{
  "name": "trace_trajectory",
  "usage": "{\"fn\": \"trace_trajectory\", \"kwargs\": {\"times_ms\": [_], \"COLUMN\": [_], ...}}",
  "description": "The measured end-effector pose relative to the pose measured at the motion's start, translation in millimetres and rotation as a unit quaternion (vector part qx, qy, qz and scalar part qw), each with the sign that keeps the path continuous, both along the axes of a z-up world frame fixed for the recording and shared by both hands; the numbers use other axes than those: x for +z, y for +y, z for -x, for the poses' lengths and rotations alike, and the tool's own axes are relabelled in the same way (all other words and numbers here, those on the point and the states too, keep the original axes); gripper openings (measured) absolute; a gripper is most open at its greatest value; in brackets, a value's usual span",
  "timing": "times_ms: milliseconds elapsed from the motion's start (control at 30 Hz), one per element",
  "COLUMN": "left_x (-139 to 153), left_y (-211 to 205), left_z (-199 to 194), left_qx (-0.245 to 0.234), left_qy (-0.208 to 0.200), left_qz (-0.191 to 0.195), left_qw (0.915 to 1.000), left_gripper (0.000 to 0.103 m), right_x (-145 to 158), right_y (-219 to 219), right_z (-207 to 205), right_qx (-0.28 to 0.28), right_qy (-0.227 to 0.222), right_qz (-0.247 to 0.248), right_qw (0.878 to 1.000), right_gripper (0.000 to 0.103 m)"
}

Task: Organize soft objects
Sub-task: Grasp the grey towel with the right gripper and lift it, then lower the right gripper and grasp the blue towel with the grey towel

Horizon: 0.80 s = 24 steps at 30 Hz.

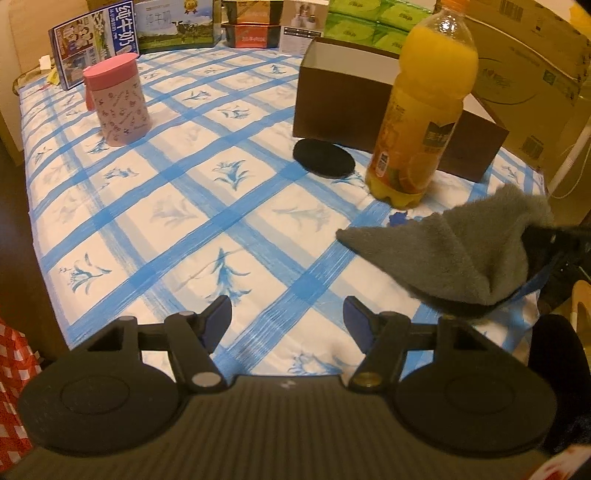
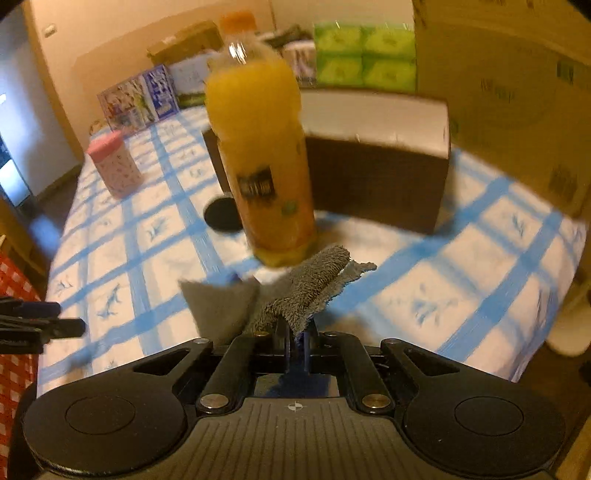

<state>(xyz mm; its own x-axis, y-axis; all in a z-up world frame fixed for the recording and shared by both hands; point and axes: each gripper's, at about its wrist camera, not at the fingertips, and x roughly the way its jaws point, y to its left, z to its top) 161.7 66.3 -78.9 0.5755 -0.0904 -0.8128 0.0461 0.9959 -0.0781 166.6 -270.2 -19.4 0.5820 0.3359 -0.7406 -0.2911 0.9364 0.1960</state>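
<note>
A grey fuzzy cloth (image 1: 461, 251) hangs above the checked table's near right part, pinched by my right gripper (image 2: 295, 332), which is shut on it; the cloth (image 2: 295, 291) drapes over the closed fingers. My left gripper (image 1: 287, 317) is open and empty above the table's near edge, left of the cloth. A black round pad (image 1: 323, 158) lies flat by the dark brown open box (image 1: 354, 107), also in the right wrist view (image 2: 376, 177). The pad (image 2: 221, 216) sits left of the juice bottle.
An orange juice bottle (image 1: 421, 110) stands in front of the brown box, just beyond the cloth (image 2: 262, 155). A pink lidded cup (image 1: 118, 99) stands at the left. Printed boxes (image 1: 92, 48), green tissue packs (image 1: 369, 22) and a cardboard carton (image 1: 524, 55) line the back.
</note>
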Motion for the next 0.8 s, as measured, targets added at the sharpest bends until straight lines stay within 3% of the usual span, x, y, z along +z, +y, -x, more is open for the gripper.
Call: {"fn": "trace_trajectory", "kwargs": {"times_ms": [167,333,500,600,633,667,733,800], "left_x": [-2.8,-7.6,-12.6,-15.5,-16.6,-17.6,-18.9,-20.2], "left_y": [-2.8,0.1,2.7,1.5,0.6,-0.7,-3.5,-6.6], "left_z": [-4.4,-7.6,-10.2,-12.1,-13.3,-14.6,-16.8,-18.9], "left_qx": [-0.002,0.002,0.005,0.003,0.002,0.000,-0.003,-0.007], "left_qy": [0.003,0.011,0.019,0.022,0.023,0.023,0.024,0.024], "left_qz": [0.001,0.000,0.005,0.007,0.008,0.009,0.011,0.013], "left_qw": [1.0000,0.9999,0.9998,0.9997,0.9997,0.9997,0.9997,0.9996], "left_gripper": [0.065,0.065,0.064,0.064,0.064,0.064,0.064,0.064], "right_x": [-1.3,-42.9,-78.8,-71.5,-66.8,-61.5,-53.9,-52.9], "right_y": [29.5,67.9,73.9,68.9,66.0,62.0,52.9,41.9], "right_z": [-2.1,-9.6,-17.7,-18.7,-17.4,-15.0,-9.7,-8.2], "right_qx": [0.052,0.085,0.064,0.064,0.060,0.054,0.032,0.010], "right_qy": [-0.008,0.039,0.073,0.073,0.066,0.056,0.033,0.029], "right_qz": [-0.031,-0.039,-0.046,-0.049,-0.044,-0.039,-0.032,-0.036], "right_qw": [0.998,0.995,0.994,0.994,0.995,0.996,0.998,0.999], "right_gripper": [0.006,0.007,0.011,0.024,0.038,0.060,0.080,0.081]}}
